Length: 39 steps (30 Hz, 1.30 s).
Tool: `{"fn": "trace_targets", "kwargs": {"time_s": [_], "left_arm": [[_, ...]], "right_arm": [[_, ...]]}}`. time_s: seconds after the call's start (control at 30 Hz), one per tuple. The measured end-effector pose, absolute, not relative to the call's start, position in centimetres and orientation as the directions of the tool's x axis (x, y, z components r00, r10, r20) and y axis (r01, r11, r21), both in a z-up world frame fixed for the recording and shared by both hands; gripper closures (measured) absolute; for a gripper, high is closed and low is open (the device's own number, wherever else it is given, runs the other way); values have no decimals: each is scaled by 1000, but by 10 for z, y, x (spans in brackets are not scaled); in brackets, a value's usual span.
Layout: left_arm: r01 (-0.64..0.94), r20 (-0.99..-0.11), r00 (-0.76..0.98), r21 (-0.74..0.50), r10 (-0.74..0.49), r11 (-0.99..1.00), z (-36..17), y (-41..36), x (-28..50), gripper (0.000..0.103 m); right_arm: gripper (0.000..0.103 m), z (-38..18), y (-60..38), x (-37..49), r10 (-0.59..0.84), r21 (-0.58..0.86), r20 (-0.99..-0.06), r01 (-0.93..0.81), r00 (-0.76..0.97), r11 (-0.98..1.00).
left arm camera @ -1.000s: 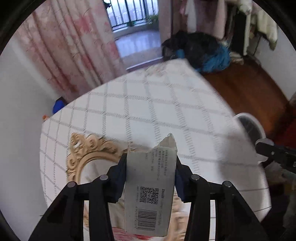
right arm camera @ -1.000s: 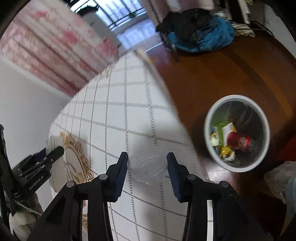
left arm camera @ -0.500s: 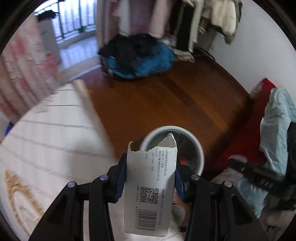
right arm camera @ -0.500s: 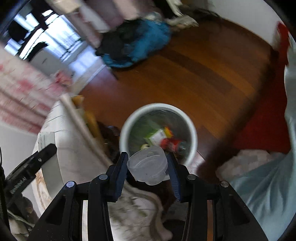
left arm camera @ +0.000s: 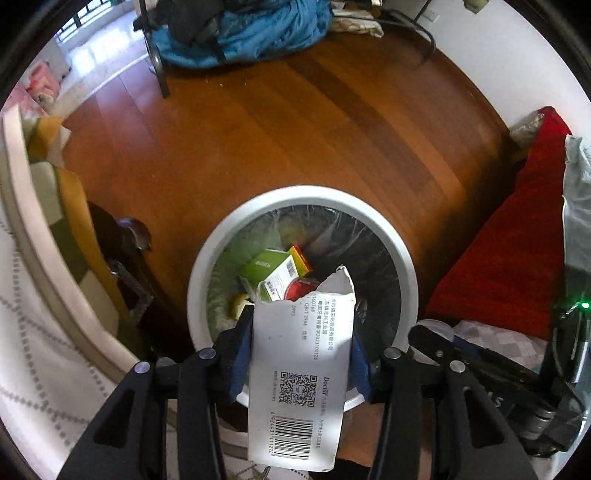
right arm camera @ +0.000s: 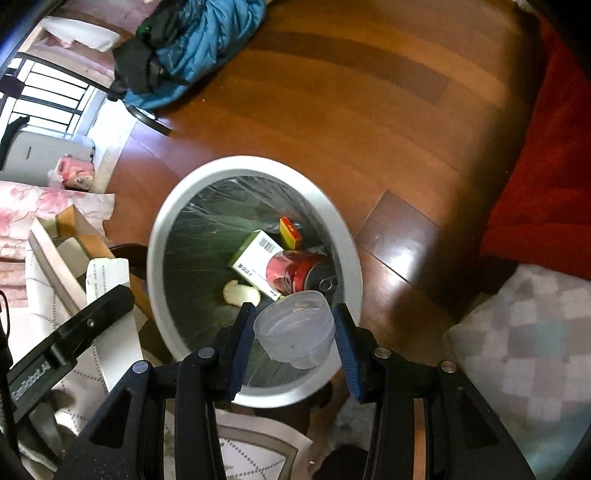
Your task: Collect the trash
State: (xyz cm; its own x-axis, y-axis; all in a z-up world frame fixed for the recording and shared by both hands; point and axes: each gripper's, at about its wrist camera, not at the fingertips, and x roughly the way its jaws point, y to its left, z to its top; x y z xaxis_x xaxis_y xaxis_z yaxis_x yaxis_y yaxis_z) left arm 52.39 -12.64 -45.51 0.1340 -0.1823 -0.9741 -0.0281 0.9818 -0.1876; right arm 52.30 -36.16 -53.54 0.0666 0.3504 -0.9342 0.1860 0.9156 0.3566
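Observation:
My left gripper (left arm camera: pixel 300 334) is shut on a torn white carton (left arm camera: pixel 301 376) printed with a barcode and QR code, held over the near rim of a round white trash bin (left arm camera: pixel 400 254). My right gripper (right arm camera: pixel 293 334) is shut on a clear plastic cup (right arm camera: pixel 295 332), held above the same bin (right arm camera: pixel 162 221). In the plastic-lined bin lie a green and white box (right arm camera: pixel 253 260), a red can (right arm camera: pixel 301 271) and a small red-yellow box (right arm camera: pixel 290 229). From the right wrist view, the left gripper (right arm camera: pixel 70 339) and its carton (right arm camera: pixel 107 273) show at the left.
The bin stands on a brown wood floor (left arm camera: pixel 295 129). A table edge with a checked white cloth (left arm camera: pixel 33 314) lies to the left. A red cushion (left arm camera: pixel 509 251) is at the right, and a blue and black clothes pile (left arm camera: pixel 236 26) sits far back.
Both grippers swung from above the table to over the trash bin and came lower and closer to it. Each keeps hold of its item.

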Motion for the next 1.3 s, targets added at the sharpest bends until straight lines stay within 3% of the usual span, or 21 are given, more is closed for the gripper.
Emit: {"fn": "trace_targets", "kwargs": {"time_s": [0.17,0.23,0.33,0.43,0.7,1.0,1.3], "left_arm": [[-51,-981,121,-157,-150,986,-462,-125,523,51],[-52,-982,129,-142,-135,988,-460,-125,520,30],[-55,-985,127,-128,-120,990,-457,-122,515,11],[-45,-985,141,-109,-102,993,-451,-121,511,11],[-33,-973,226,-64,-55,997,-393,-117,482,10],[-40,-929,370,-41,-24,998,-292,-106,417,10],[-5,-861,504,-85,-71,996,-193,-104,327,10]], "right_arm": [[58,-551,-358,529,352,353,-935,188,39,916],[39,-551,-357,531,354,353,-935,193,32,915],[16,-541,-356,529,333,334,-942,189,38,923],[8,-525,-354,525,287,291,-957,170,43,942],[6,-449,-347,497,131,138,-986,65,105,988],[6,-331,-351,440,131,138,-962,11,238,990],[6,-211,-359,346,198,190,-900,-60,389,980]]}}
